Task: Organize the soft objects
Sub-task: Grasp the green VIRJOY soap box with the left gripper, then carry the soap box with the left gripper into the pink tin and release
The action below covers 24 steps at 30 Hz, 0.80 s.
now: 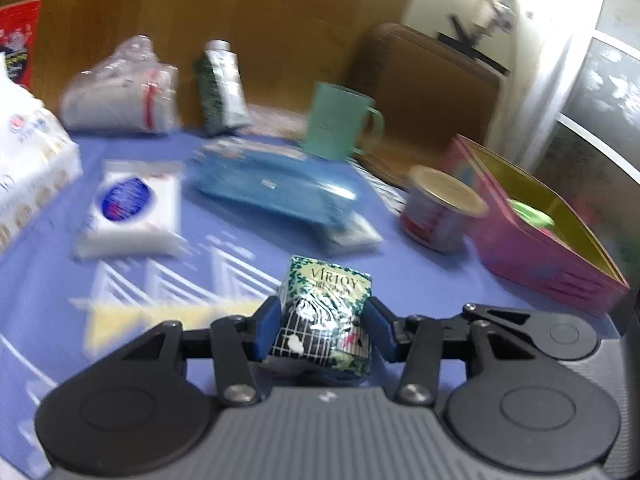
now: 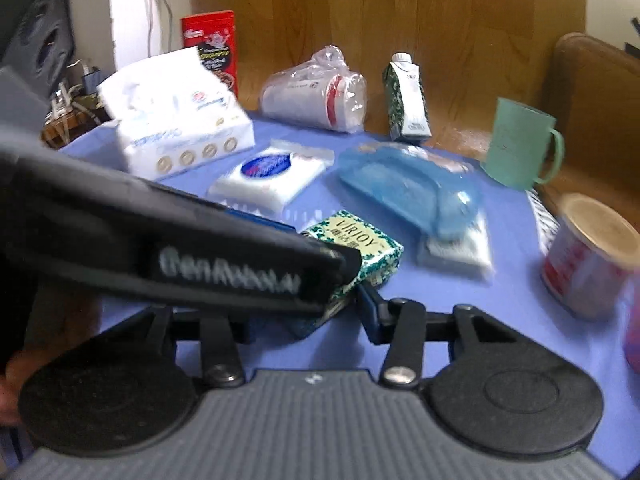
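My left gripper is shut on a small green Virjoy tissue pack, held between its blue pads above the blue tablecloth. In the right wrist view the same pack shows with the left gripper's black body lying across it. My right gripper sits just below the pack; only its right blue finger shows, the left one is hidden. Other soft packs lie on the cloth: a white wet-wipe pack, a blue pack and a large white tissue pack.
A pink tin box with a green item inside stands at the right. A red can, a green mug, a carton, bagged cups and a red box stand around the table.
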Tool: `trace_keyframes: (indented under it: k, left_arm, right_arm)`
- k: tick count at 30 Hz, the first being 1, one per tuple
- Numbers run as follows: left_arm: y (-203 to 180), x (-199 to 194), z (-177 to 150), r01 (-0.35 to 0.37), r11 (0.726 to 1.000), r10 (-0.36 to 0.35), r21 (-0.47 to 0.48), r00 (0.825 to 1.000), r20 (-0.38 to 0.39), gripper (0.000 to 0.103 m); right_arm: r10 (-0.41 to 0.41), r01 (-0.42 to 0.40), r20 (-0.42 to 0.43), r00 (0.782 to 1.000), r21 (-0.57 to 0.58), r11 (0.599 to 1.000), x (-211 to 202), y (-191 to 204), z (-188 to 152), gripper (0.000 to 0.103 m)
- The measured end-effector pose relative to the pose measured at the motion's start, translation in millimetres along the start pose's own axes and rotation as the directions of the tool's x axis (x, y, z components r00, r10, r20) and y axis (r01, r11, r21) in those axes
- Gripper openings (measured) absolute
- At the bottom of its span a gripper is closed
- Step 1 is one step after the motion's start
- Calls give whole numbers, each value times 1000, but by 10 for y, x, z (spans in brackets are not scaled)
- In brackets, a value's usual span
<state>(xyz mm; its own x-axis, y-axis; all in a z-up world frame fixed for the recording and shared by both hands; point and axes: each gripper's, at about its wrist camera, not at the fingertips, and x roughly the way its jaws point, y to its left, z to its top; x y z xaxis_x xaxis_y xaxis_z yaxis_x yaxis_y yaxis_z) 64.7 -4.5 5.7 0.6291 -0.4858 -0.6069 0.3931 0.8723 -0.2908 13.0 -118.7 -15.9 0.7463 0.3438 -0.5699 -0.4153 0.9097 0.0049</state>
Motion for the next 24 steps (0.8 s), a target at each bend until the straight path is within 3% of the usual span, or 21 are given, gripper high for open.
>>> trace_keyframes:
  k: [5,10,13,17,20,24]
  left_arm:
    - [-781,165,-127,70,982,-61,176,997,-51,45]
    - [-1557,356,-156,199,927,-178,317,980,-94,45]
    - [-2023,316,1,246,877,-249,413,967,-47,45]
    - [-2565,418,322,279,826,-318,489,948,-3,46]
    - [-2831,759,576,303,825,-336,477,942,-16,46]
    - [-3031,1227,760,287,843,-298,454,953,-49,47]
  right_arm:
    - [-88,88,8,996,6,996,-476,-274,-378,49]
    - [-225,218,41,973,132,967,-1016,-687,-775,48]
    - [-320,296,110,941,194,935,-1393,-909,-866,48]
    - [-434,379,207,877,257,889,-1798,-1276,-785,48]
    - [-492,418,216,844,310,854,-1898,-1638,-718,48]
    - [-499,400,164,851,414,818,-1811,-2180,-647,48]
